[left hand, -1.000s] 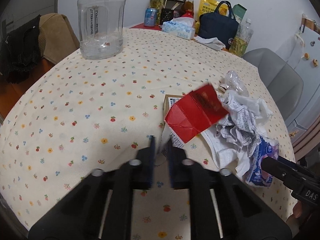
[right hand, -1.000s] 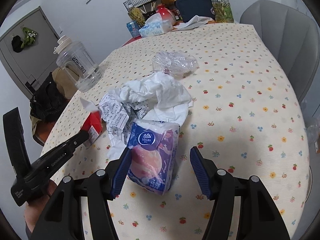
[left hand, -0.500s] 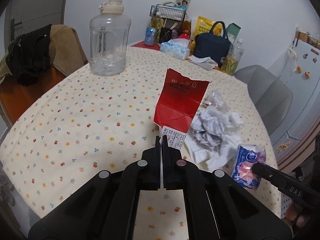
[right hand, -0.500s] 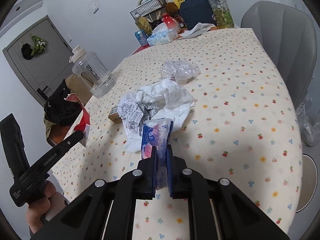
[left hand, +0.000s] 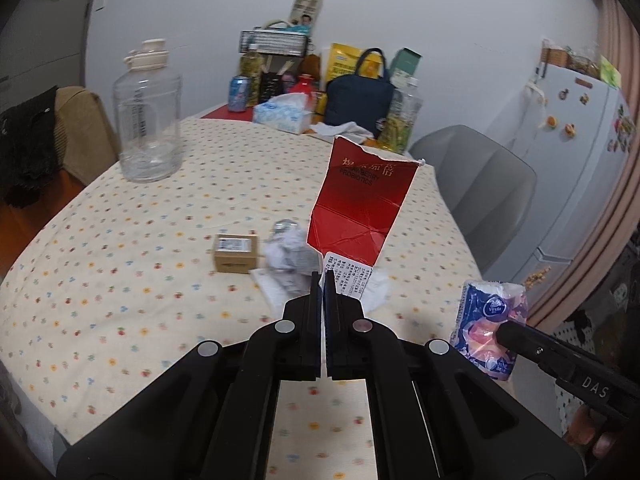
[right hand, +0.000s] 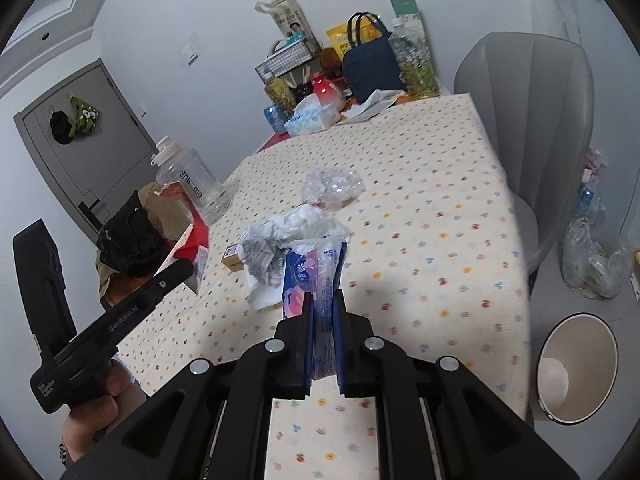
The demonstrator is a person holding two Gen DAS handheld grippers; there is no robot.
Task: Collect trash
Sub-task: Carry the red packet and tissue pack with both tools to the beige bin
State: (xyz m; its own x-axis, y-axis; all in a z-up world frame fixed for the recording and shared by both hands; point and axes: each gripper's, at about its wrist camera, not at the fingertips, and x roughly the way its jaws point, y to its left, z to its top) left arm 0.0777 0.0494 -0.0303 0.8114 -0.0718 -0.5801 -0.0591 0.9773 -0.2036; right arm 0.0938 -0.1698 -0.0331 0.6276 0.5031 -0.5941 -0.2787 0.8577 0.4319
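- Trash still lying on the flowered tablecloth sits at mid-frame in both views: a heap of crumpled paper with a clear crumpled plastic bag just behind it in the right wrist view.
- Red torn carton, flattened and upright, fills the centre of the left wrist view, lifted clear of the table; its white printed bottom edge is pinched in the left gripper, whose jaws are pressed together on it.
- Blue and pink tissue pack stands upright at centre of the right wrist view, squeezed between the nearly closed jaws of the right gripper; in the left wrist view the same pack shows at lower right.
- Small brown cardboard box lies on the cloth left of the paper heap, touching its edge in the right wrist view.
- White waste bin stands on the floor at lower right of the right wrist view, open and tilted toward the camera.
- Large clear water jug stands at upper left, well apart from the trash.
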